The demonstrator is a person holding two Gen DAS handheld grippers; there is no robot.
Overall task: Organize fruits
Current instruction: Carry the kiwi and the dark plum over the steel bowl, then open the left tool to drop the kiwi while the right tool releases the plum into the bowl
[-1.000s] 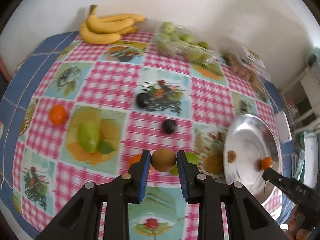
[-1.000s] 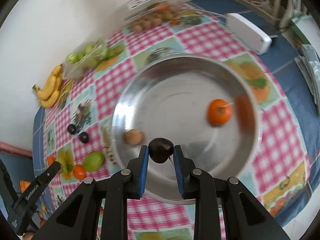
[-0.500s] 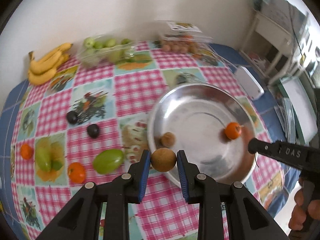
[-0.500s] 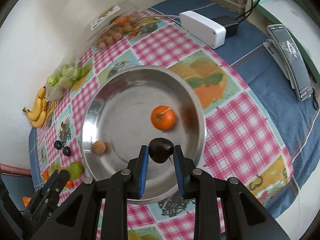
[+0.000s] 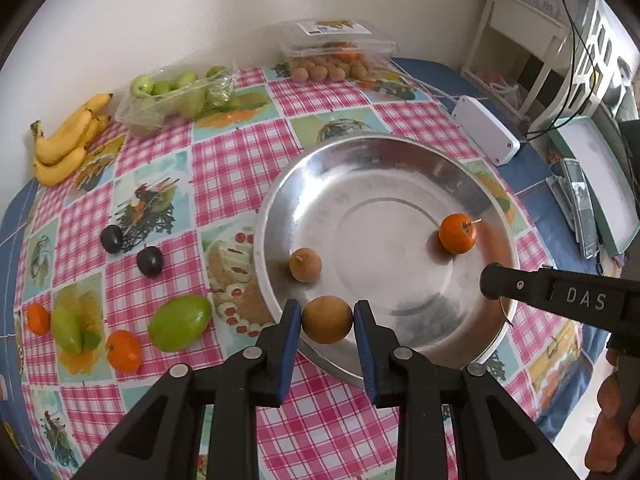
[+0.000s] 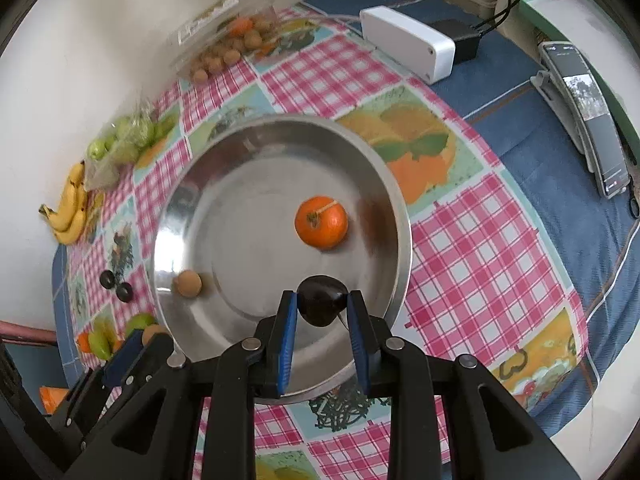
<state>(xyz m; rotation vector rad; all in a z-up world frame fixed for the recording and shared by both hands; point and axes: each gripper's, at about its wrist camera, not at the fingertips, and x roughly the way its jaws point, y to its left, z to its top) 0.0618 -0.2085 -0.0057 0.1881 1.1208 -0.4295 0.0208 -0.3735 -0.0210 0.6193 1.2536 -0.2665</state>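
Plainly, the left gripper [image 5: 327, 319] was clamped on a brown fruit [image 5: 327, 319], its blue pads pressed to either side, and the fruit hung over the near rim of the metal tray [image 5: 280, 192]. The right gripper [image 6: 322, 306] was clamped on a dark plum [image 6: 320, 304], held above the tray's near part, inside its rim. In the tray lay an orange [image 6: 321, 222] with a short stalk, toward the right, and a second brown fruit [image 5: 305, 265] near the left edge; the two were well apart.

Left of the tray, on the checked cloth [image 5: 224, 160] that covered the surface, sat two plums [image 5: 150, 261], close together. Nearer the camera lay a green mango [image 5: 180, 322], with a small orange [image 5: 124, 351] just beside it and another [image 5: 38, 319] farther left. Bananas [image 5: 66, 144] lay by the wall, next to a clear tub of green fruit [image 5: 176, 92], and a second clear tub [image 5: 336, 54] held small brown fruits. A white box [image 6: 406, 42] rested beyond the tray on the blue cover, and a phone [image 6: 588, 116] lay to the right.
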